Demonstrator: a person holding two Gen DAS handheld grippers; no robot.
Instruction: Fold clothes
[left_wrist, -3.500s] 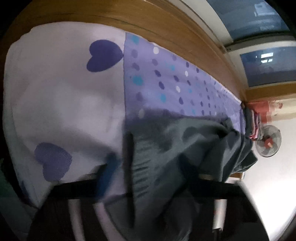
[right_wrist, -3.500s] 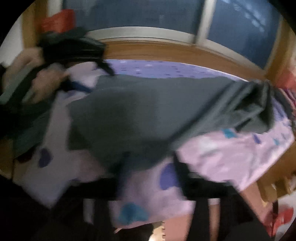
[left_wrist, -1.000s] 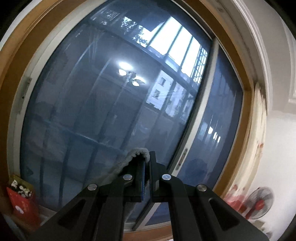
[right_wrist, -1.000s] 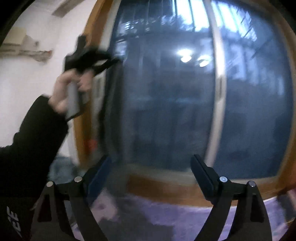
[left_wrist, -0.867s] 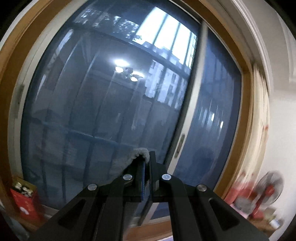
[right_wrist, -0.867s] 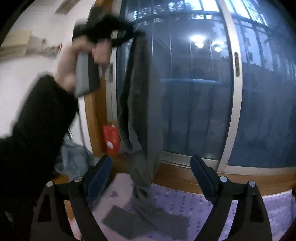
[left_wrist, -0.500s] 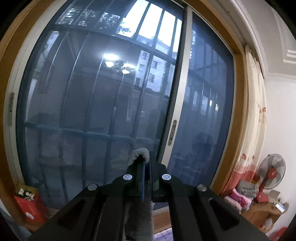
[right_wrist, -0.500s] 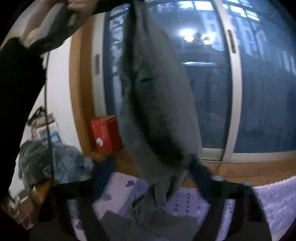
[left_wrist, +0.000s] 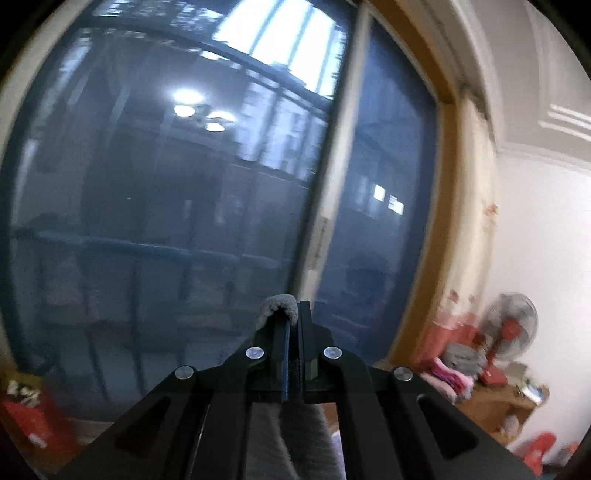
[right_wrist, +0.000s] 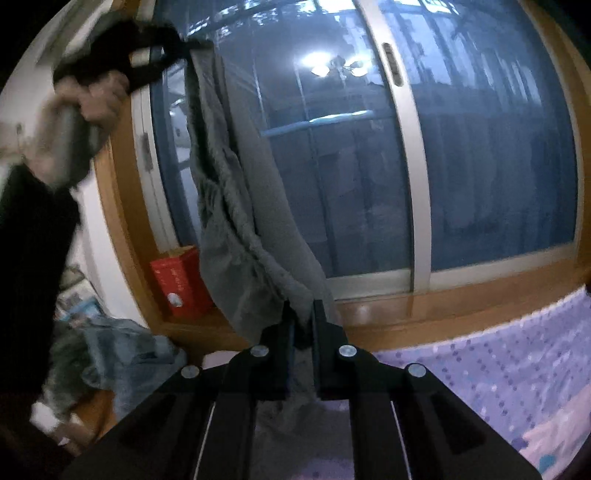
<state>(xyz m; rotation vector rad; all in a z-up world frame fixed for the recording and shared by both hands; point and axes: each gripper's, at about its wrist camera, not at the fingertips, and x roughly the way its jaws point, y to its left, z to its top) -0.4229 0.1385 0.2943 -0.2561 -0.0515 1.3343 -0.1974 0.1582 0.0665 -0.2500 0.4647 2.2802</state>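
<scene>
no text can be read. the red box (right_wrist: 180, 280), left of the right gripper's fingers, has a white round mark and faint print, too blurred to make out.

The grey garment (right_wrist: 236, 206) hung down past the picture's lower edge, its bottom hidden behind the right gripper (right_wrist: 301, 325). The person's hand (right_wrist: 88, 103) was motion-blurred, and the fan (left_wrist: 511, 328) and the shelf clutter near it were smeared.
</scene>
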